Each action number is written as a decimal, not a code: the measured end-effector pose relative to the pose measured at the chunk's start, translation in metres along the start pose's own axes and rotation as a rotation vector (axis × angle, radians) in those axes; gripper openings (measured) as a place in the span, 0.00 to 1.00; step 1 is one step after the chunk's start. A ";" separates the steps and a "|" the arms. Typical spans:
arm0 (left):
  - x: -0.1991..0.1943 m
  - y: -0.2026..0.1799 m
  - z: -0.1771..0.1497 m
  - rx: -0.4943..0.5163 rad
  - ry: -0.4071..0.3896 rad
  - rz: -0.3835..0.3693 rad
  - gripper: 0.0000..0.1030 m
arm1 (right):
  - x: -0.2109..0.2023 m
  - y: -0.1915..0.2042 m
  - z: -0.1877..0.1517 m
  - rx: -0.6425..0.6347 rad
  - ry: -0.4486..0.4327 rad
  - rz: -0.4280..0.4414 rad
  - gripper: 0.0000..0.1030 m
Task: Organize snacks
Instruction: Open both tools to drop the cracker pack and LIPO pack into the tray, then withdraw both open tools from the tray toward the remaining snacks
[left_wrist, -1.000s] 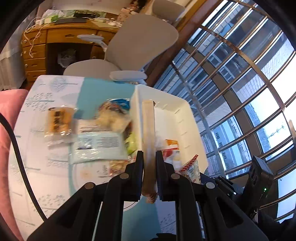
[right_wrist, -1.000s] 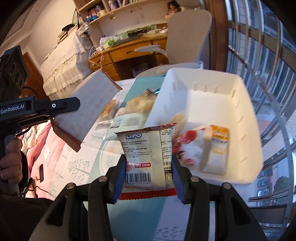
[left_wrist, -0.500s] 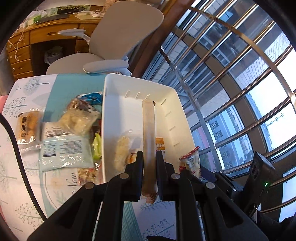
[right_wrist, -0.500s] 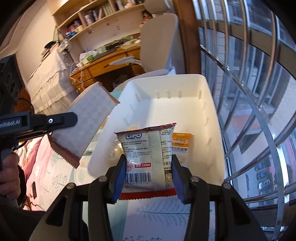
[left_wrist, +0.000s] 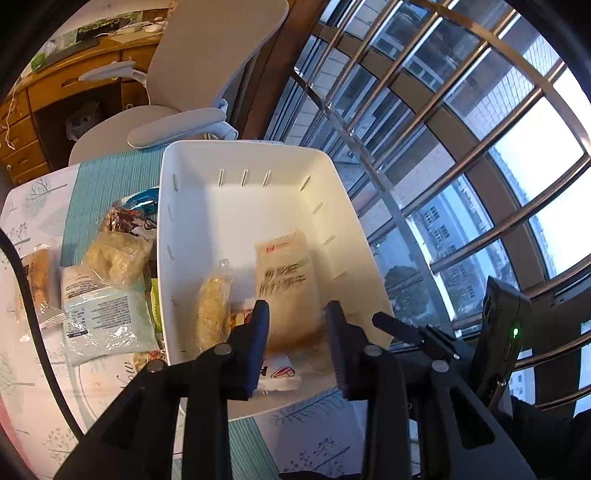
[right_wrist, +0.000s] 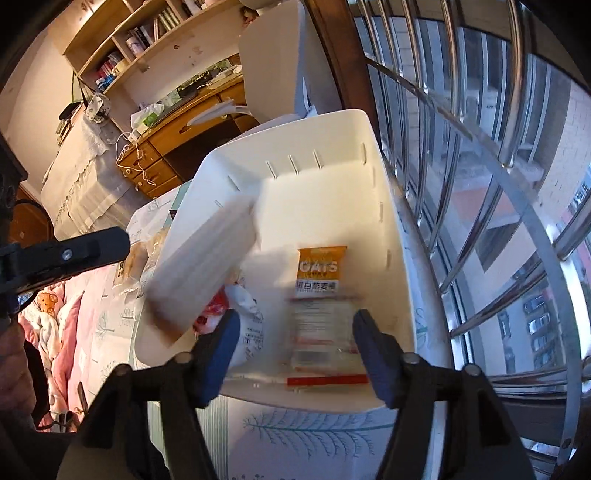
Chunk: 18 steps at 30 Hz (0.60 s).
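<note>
The white bin (left_wrist: 162, 221) stands on the table under both grippers. My left gripper (left_wrist: 295, 308) has its jaws opening. A flat pale packet (left_wrist: 284, 288) sits blurred between them, free of the pads, dropping into the bin. From the right wrist view the same pale packet (right_wrist: 207, 273) tumbles below the left gripper's finger (right_wrist: 74, 251). My right gripper (right_wrist: 295, 317) is opening too, and the white and red LIPO packet (right_wrist: 321, 332) falls blurred between its fingers, untouched. An orange oats packet (right_wrist: 319, 269) and a clear bag of pale snack (left_wrist: 212, 314) lie in the bin.
Several snacks lie on the patterned tablecloth left of the bin, among them a clear bag (left_wrist: 118, 254) and a pale blue packet (left_wrist: 103, 317). A grey office chair (left_wrist: 192, 74) and a wooden desk (left_wrist: 74, 85) stand behind. Barred windows (left_wrist: 443, 147) close off the right.
Both grippers moved over the bin and came lower. Each held its packet shut before; now both have spread their jaws and the packets are dropping into the bin.
</note>
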<state>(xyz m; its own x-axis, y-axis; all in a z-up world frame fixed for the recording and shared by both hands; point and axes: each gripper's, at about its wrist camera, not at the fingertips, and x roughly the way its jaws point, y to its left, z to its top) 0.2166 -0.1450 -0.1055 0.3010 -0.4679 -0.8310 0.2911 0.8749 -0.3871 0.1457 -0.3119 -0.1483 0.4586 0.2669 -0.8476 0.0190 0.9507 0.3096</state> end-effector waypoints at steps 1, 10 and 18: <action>0.001 -0.001 0.000 0.000 0.012 0.008 0.33 | 0.001 0.000 0.000 0.003 0.002 0.003 0.65; -0.001 0.003 -0.006 -0.010 0.053 0.058 0.58 | -0.002 -0.001 -0.004 0.054 -0.006 0.024 0.66; -0.015 0.010 -0.032 0.002 0.120 0.122 0.64 | -0.004 -0.001 -0.019 0.166 -0.004 0.055 0.66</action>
<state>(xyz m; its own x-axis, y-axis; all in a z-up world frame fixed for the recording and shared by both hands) 0.1856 -0.1252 -0.1098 0.2235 -0.3397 -0.9136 0.2613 0.9239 -0.2796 0.1272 -0.3109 -0.1529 0.4663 0.3172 -0.8258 0.1397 0.8954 0.4229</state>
